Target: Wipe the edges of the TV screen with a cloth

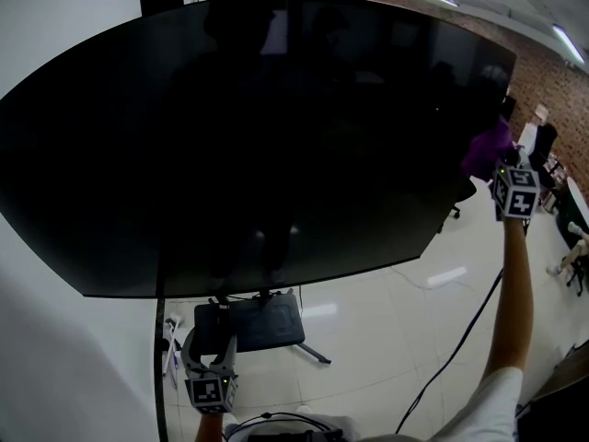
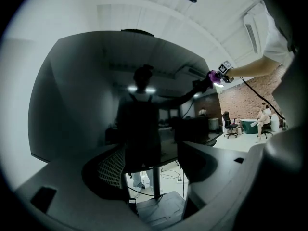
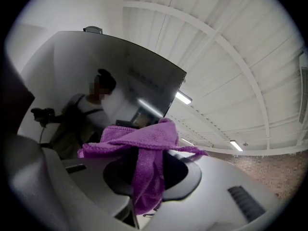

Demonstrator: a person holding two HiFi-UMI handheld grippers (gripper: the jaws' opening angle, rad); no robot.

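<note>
The big dark TV screen (image 1: pixel 267 136) fills most of the head view and reflects the room. My right gripper (image 1: pixel 502 168) is raised to the screen's right edge, shut on a purple cloth (image 1: pixel 485 150) that rests against that edge. In the right gripper view the cloth (image 3: pixel 144 148) hangs bunched between the jaws, with the TV screen (image 3: pixel 125 76) just behind it. My left gripper (image 1: pixel 210 348) hangs low below the screen's bottom edge, open and holding nothing. The left gripper view looks up at the TV screen (image 2: pixel 96 95), with the right gripper and the cloth (image 2: pixel 213 77) far off at its edge.
The TV stand's dark base (image 1: pixel 253 325) sits on the white tiled floor under the screen, with cables (image 1: pixel 456 343) trailing to the right. Office chairs (image 1: pixel 543 145) and a brick wall (image 1: pixel 543 76) lie beyond the right edge. A white wall is on the left.
</note>
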